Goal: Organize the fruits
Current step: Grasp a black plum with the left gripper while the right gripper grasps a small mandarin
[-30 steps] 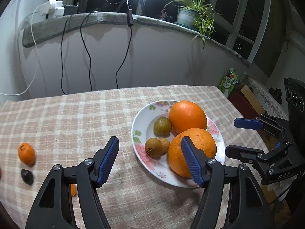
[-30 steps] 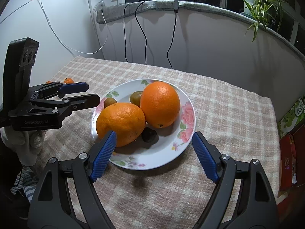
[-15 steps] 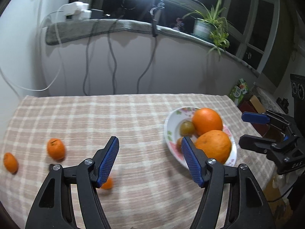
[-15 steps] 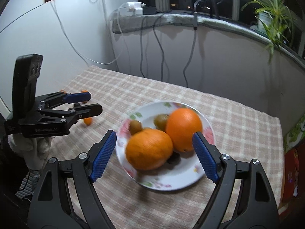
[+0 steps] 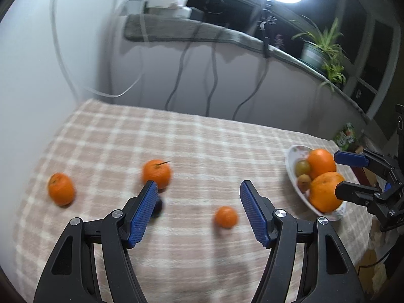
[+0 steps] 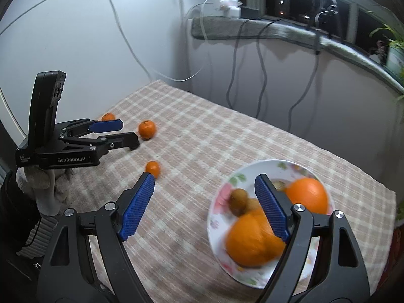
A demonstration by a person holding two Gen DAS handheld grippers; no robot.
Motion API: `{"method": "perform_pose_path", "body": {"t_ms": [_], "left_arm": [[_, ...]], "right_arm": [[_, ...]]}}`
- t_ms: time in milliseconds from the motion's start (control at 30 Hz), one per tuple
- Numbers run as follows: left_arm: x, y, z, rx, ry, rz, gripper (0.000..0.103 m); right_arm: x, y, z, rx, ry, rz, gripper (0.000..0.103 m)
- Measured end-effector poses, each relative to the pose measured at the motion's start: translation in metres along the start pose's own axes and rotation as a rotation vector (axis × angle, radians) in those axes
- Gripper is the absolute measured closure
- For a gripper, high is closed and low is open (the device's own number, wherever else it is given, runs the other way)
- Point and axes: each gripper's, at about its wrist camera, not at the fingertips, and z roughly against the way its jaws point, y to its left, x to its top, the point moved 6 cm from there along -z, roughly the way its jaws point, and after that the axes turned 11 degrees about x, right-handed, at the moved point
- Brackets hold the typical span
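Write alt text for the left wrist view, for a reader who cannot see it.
The left tool hangs open and empty over a checked tablecloth with three loose mandarins scattered ahead. At right, a floral plate holds two large oranges and small brownish fruits, with the right tool beside it.

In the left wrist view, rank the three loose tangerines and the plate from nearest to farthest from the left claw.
From the left claw:
1. Smallest tangerine, between the jaws, toward the right one.
2. Middle tangerine, just beyond the left fingertip.
3. Far-left tangerine and the plate at the right edge: too close to call.
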Motion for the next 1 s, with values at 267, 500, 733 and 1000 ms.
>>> {"method": "perform_pose_path", "body": {"t_ms": [267,500,733,1000], "left_arm": [[-0.013,0.034,-0.009,0.039,0.045,0.018,0.051],[-0.017,0.04,-0.02,0.026,0.083,0.008,0.058],[-0.02,0.039,-0.033,0.026,0.107,-0.018,0.065],[-0.021,0.039,-0.039,0.026,0.107,-0.027,0.069]], "right_arm": [[0.005,0.023,-0.037,0.053,0.058,0.039,0.019],[0.003,0.039,-0.074,0.1,0.125,0.037,0.035],[0.0,0.047,-0.102,0.115,0.174,0.017,0.046],[-0.003,0.05,-0.123,0.112,0.218,-0.003,0.055]]}}
